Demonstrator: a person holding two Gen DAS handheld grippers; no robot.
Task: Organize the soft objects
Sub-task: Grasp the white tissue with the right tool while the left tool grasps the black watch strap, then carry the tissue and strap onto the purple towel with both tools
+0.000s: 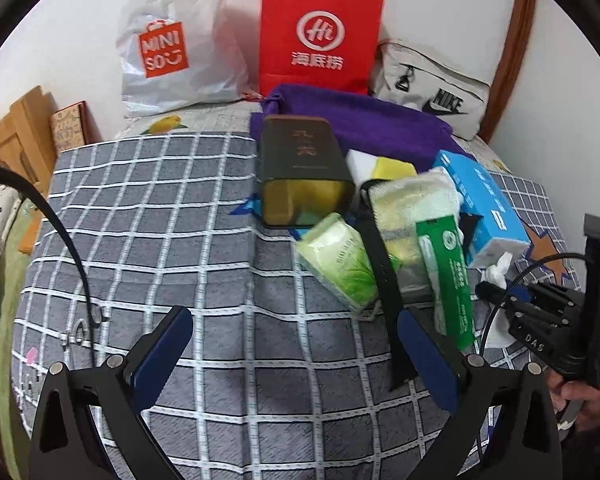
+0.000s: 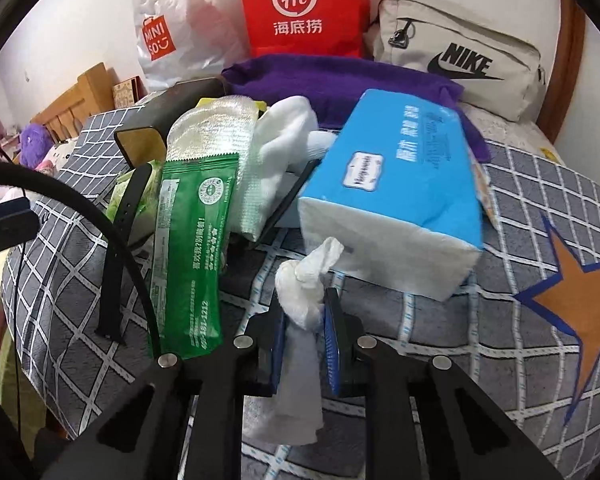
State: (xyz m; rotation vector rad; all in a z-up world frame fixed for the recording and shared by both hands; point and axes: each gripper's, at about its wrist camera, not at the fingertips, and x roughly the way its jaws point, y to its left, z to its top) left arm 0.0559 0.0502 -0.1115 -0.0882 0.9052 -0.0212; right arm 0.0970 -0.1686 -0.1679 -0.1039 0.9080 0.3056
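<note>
The right gripper (image 2: 305, 322) is pinched narrow on a crumpled white tissue (image 2: 300, 280) lying on the checked bedspread (image 2: 480, 344), just near of the blue tissue pack (image 2: 392, 200) and right of the green sachet (image 2: 188, 248). The tissue's long axis runs near-to-far, straight along the fingers, so it sits lengthwise between the pads with its knotted end poking out on the far side (a lift should carry it cleanly, I judge). The left gripper (image 1: 296, 356) stands wide and empty over bare bedspread well to the left, so the right hand is plainly the nearer one.
</note>
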